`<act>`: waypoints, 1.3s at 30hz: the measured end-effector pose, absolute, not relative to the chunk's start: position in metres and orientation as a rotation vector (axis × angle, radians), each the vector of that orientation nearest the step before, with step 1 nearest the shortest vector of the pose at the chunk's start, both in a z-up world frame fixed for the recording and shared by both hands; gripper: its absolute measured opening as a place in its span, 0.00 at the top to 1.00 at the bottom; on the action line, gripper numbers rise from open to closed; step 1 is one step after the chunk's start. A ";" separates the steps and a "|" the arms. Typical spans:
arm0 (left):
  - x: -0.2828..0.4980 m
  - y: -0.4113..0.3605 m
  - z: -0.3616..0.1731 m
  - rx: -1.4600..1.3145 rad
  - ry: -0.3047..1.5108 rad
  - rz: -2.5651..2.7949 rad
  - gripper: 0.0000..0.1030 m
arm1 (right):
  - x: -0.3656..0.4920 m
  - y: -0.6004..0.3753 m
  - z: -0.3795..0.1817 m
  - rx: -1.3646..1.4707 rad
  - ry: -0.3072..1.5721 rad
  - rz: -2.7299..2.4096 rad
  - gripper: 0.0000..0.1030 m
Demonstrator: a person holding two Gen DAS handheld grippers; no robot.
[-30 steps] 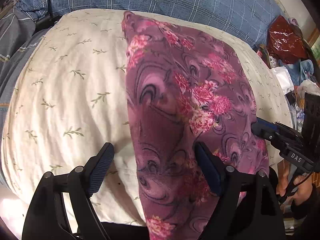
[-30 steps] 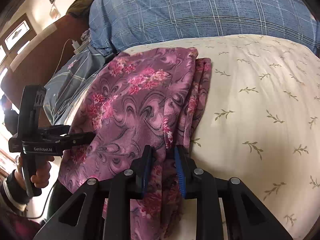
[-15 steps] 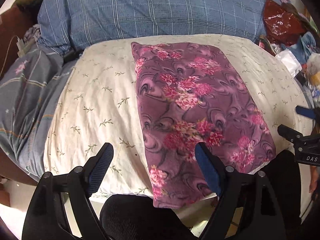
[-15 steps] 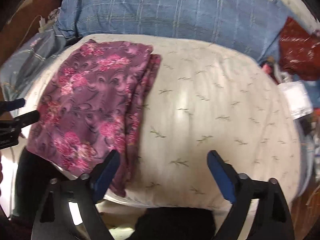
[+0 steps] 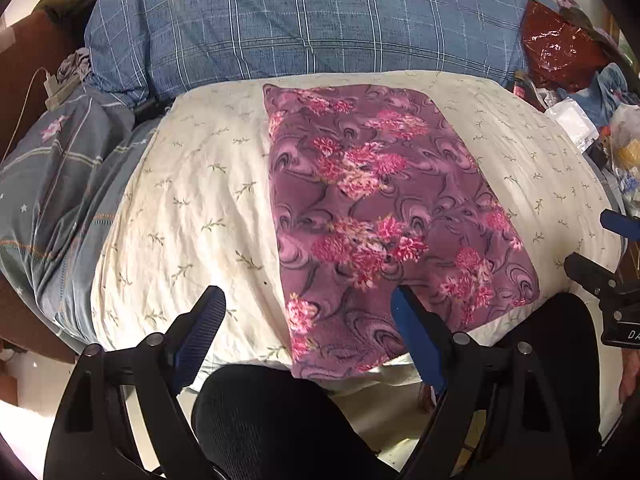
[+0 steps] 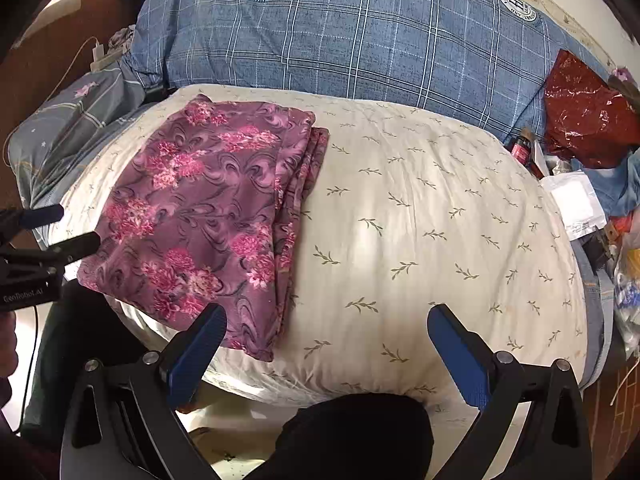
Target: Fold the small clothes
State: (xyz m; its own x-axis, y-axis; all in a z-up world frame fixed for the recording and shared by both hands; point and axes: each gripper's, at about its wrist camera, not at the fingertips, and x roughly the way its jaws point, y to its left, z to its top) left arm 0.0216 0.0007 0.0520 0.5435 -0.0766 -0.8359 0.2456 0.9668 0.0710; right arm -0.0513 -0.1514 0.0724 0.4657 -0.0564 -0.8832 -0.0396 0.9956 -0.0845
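Note:
A purple garment with pink flowers (image 5: 384, 208) lies folded into a long flat rectangle on a cream pillow with a leaf print (image 5: 192, 208). In the right wrist view the garment (image 6: 208, 216) lies on the left half of the pillow (image 6: 432, 232), with stacked folded edges along its right side. My left gripper (image 5: 308, 320) is open and empty, held back above the garment's near end. My right gripper (image 6: 324, 340) is open and empty above the pillow's near edge, to the right of the garment. Each gripper shows at the edge of the other's view.
A blue plaid duvet (image 5: 304, 20) lies behind the pillow. A grey-blue pillow (image 5: 52, 184) sits at the left. A red foil bag (image 5: 560, 48) and loose clutter (image 6: 592, 208) lie at the right. The person's dark-clad knee (image 5: 272, 420) is below the grippers.
The right gripper was shut on the garment's edge, then opened and let go. Both grippers pulled back and up from the garment, which now lies flat.

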 end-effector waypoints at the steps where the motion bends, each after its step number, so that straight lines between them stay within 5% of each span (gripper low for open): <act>1: 0.020 0.001 0.051 0.176 0.986 -0.198 0.17 | -0.052 -0.152 0.073 -0.090 1.082 -0.011 0.01; 39: -0.036 -0.025 0.038 0.320 1.040 -0.283 0.17 | -0.072 -0.141 0.079 -0.155 1.059 0.001 0.00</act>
